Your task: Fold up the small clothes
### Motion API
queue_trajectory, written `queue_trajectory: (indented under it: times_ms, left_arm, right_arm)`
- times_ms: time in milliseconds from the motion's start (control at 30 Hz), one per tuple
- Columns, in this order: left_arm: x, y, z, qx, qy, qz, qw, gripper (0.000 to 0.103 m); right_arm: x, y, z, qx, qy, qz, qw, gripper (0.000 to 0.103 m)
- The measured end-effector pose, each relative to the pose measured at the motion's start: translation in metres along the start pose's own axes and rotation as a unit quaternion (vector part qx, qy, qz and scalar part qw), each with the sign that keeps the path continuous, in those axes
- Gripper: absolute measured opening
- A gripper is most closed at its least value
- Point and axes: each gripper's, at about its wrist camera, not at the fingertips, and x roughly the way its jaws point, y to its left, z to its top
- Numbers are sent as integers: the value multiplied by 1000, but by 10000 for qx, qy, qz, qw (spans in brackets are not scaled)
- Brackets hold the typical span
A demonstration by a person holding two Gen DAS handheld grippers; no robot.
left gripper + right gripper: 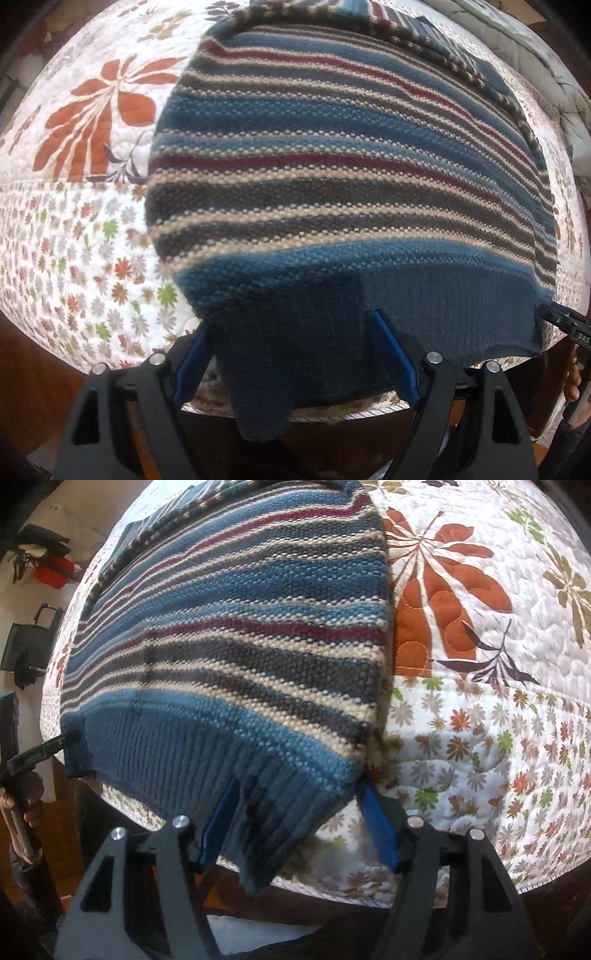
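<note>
Striped knit sweater (332, 166) lies flat on the quilt (74, 258), its ribbed hem (166, 753) along the near edge. Both my left gripper (291, 354) and right gripper (295, 819) stand unclenched straddling that hem, one at each corner, stripes running between them

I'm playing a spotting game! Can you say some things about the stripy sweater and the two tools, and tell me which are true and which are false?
1. The sweater has stripes. True.
2. It lies on a plain grey sheet. False: the quilt is white with flowers and leaves.
3. The left tool has the sweater's blue hem between its open fingers. True.
4. The right tool is far from the sweater. False: the hem's corner hangs between its fingers.
</note>
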Motion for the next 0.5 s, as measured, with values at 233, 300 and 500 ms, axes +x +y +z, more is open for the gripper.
queue_trajectory:
  times_ms: [233,300,500]
  left_arm:
    - [19,-9,17,-114,52,-141,9998,83]
    - [21,5,13,-97,43,-156,9998,84]
    - [20,18,20,-192,125,-866,9960,81]
  right_arm:
    - [4,11,-9,-28,73,175,9998,65]
    - [5,12,-9,-33,88,183,9998,65]
    - [6,16,-15,-11,115,357,9993,59]
